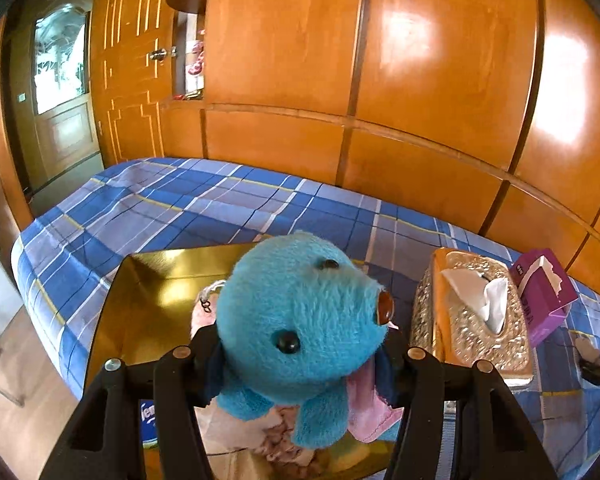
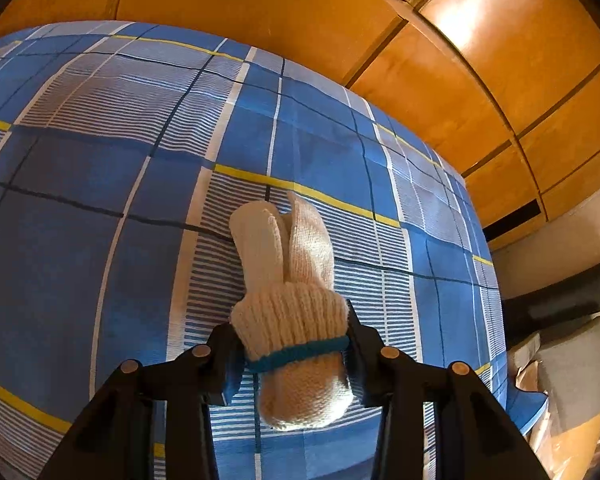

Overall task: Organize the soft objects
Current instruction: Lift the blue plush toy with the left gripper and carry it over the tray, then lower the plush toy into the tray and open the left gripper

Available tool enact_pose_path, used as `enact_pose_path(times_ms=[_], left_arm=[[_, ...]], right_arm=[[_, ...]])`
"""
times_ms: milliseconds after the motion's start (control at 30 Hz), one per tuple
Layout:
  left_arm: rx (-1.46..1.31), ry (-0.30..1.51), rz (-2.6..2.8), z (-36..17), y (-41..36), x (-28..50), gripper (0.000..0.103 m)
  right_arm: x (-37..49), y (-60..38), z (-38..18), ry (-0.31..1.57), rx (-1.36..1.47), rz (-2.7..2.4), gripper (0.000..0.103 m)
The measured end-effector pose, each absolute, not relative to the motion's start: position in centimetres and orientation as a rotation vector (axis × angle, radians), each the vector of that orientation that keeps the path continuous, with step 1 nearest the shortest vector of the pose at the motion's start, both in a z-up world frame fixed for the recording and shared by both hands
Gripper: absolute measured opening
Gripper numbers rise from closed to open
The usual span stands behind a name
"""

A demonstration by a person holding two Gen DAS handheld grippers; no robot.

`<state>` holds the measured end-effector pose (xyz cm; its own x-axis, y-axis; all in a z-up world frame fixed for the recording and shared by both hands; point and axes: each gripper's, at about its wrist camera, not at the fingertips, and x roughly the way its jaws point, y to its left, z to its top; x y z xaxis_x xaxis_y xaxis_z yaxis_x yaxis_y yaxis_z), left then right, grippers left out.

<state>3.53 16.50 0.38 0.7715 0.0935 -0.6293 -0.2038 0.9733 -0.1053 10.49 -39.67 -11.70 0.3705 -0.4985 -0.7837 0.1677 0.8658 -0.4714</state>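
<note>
In the left wrist view my left gripper (image 1: 300, 364) is shut on a blue plush toy (image 1: 300, 312) and holds it over a gold tray (image 1: 152, 292) on the bed. A pink cloth (image 1: 366, 404) and other soft items lie in the tray under the toy. In the right wrist view my right gripper (image 2: 294, 344) is shut on a rolled pair of cream knit gloves (image 2: 288, 300) with a teal band, held just above the blue plaid bedsheet (image 2: 100, 160).
A gold embossed tissue box (image 1: 472, 312) and a purple tissue box (image 1: 544, 292) sit on the bed to the right of the tray. Wooden wardrobe panels (image 1: 380, 60) stand behind the bed. A door (image 1: 60, 92) is at the left.
</note>
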Motion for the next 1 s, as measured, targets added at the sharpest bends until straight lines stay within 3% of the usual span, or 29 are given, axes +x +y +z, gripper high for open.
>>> enact_pose_path(times_ms=[500, 800, 1000], left_arm=[[-0.181, 0.725, 0.233, -2.4, 19.7, 0.3, 0.059], [-0.447, 0.762, 0.295, -4.2, 26.5, -2.8, 0.059], [-0.501, 0.773, 0.231, -4.6, 26.4, -1.5, 0.059]], right_arm=[[10.6, -39.6, -11.7, 1.119, -0.337, -0.455, 0.041], [10.5, -38.9, -11.9, 1.114, -0.386, -0.462, 0.041], [10.5, -38.8, -12.0, 1.113, -0.404, -0.464, 0.041]])
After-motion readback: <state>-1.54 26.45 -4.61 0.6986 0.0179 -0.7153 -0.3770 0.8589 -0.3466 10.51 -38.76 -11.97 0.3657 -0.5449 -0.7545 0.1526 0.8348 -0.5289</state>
